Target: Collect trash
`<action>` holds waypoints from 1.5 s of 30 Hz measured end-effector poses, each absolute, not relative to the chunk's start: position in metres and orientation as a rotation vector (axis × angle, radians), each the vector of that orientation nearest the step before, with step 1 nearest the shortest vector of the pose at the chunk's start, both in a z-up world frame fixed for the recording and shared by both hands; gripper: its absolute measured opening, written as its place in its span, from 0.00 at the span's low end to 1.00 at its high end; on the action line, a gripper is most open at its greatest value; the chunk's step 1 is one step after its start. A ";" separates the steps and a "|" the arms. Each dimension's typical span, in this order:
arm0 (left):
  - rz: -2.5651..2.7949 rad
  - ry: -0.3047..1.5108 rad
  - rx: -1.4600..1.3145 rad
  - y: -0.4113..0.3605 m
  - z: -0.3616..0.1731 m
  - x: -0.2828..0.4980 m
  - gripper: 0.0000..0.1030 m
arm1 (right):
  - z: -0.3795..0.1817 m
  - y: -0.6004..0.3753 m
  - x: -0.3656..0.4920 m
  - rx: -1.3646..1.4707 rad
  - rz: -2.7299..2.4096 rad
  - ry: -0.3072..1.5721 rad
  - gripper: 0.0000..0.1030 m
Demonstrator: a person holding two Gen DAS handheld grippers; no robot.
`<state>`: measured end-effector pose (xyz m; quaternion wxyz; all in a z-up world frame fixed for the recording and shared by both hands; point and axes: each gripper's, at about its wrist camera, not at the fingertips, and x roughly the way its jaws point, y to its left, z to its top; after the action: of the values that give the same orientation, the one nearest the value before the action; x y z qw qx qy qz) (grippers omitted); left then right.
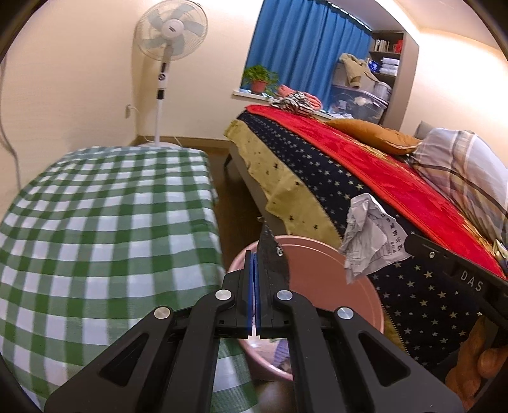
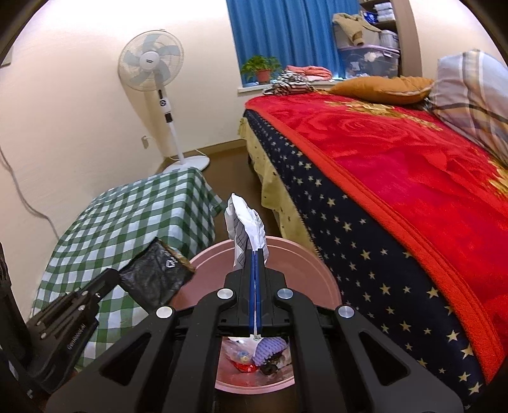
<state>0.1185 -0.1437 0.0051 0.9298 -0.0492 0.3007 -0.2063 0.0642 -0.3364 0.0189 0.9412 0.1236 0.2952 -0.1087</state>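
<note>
Table on my left: I see a low table [image 1: 104, 222] under a green and white checked cloth, with a standing fan [image 1: 170, 35] against the wall behind it
My left gripper [image 1: 255, 254]: jaws closed tight on a black wrapper [image 1: 273, 259], which sticks up past the fingertips; from my right camera the same wrapper [image 2: 157, 274] hangs at the left edge of the bin, over the cloth
Bin: a pink bin [image 1: 320, 270] sits on the floor in the gap between table and bed, right under both grippers; through my right camera I can see its rim [image 2: 203, 254] and, down between the gripper arms, mixed rubbish already lying at the bottom
My right gripper [image 2: 255, 251]: jaws closed on a crumpled sheet of paper [image 2: 244, 219], white with printed lines, standing up above the fingertips over the bin's opening; my left camera shows that paper [image 1: 368, 235] just beside the bin's right rim
Bed on my right: a bed [image 2: 412, 178] with a red blanket over a dark star-print cover, an orange cushion [image 2: 381, 87] and a plaid pillow [image 2: 470, 89] at its far end
Behind the bed: blue curtain [image 2: 285, 28] and a potted plant [image 2: 262, 68] on the sill
</note>
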 end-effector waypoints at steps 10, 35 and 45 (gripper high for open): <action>-0.447 0.684 -0.118 -0.143 -0.009 0.124 0.29 | 0.013 -0.349 0.062 0.274 -0.290 0.618 0.55; -0.157 0.532 -0.013 -0.007 0.054 -0.010 0.92 | 0.027 -0.225 -0.025 0.131 -0.131 0.535 0.95; -0.048 0.603 -0.092 0.018 0.005 -0.023 0.93 | 0.008 -0.188 -0.040 0.025 -0.129 0.568 0.95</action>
<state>-0.0234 0.0178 0.0051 0.9536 -0.0451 0.2968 -0.0234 -0.0401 -0.1877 0.0076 0.9579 0.0122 0.2798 -0.0634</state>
